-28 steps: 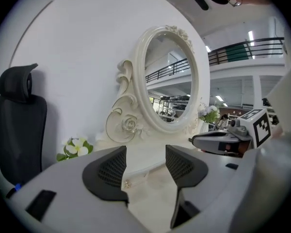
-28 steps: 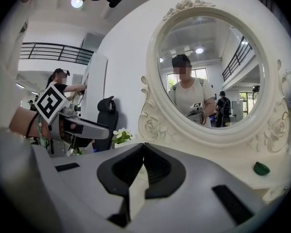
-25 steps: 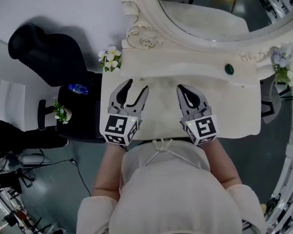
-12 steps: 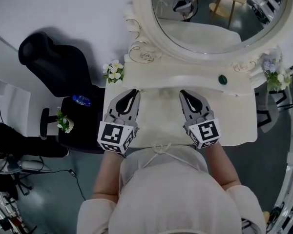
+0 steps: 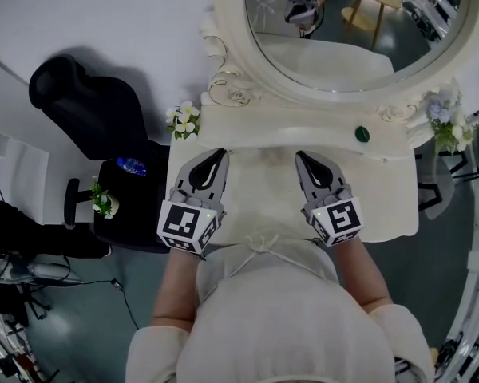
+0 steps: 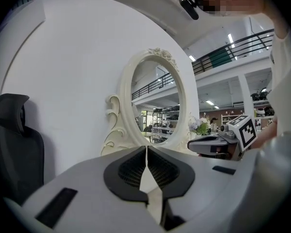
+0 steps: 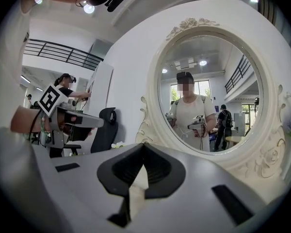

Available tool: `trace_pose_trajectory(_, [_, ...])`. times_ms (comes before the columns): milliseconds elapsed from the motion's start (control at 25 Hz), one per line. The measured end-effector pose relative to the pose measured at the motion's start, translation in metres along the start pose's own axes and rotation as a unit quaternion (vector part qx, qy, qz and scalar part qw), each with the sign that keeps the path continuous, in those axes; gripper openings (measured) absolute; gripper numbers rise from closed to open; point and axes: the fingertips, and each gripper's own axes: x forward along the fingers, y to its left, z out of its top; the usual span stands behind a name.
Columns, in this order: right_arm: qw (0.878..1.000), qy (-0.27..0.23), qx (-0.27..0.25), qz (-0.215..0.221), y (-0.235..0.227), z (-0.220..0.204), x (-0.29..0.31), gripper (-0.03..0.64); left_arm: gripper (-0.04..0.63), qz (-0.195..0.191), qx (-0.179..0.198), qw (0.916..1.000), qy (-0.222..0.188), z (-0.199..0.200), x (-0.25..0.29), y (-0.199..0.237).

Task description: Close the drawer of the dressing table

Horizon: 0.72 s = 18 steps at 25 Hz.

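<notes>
head view: grey left gripper [image 5: 220, 153] and grey right gripper [image 5: 300, 155] hover clenched, empty, above the cream dressing table top [image 5: 383, 194]; the drawer is unseen, likely under its near edge. gripper views: jaws meet, white-framed oval mirror [image 7: 208, 91] ahead. best lower both, push evenly.

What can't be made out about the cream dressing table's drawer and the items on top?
Drawer: in no view; in the head view the cream tabletop and the person's white-clad torso cover its front, so open or closed is unknowable.
Small dark green object on the back ledge: head view, too small to identify.
</notes>
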Motion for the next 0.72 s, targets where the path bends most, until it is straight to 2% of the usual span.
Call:
trace_pose_trajectory(360, [1.000, 0.023, -0.005, -0.002, -0.001, -0.010, 0.005, 0.002, 0.028, 0.001, -0.010, 0.9999, 0.004, -0.004, 0.007, 0.001])
trace_pose_trajectory(720, [1.000, 0.023, -0.010, -0.006, -0.003, -0.013, 0.006, 0.002, 0.028, 0.001, -0.015, 0.9999, 0.005, -0.007, 0.009, 0.001])
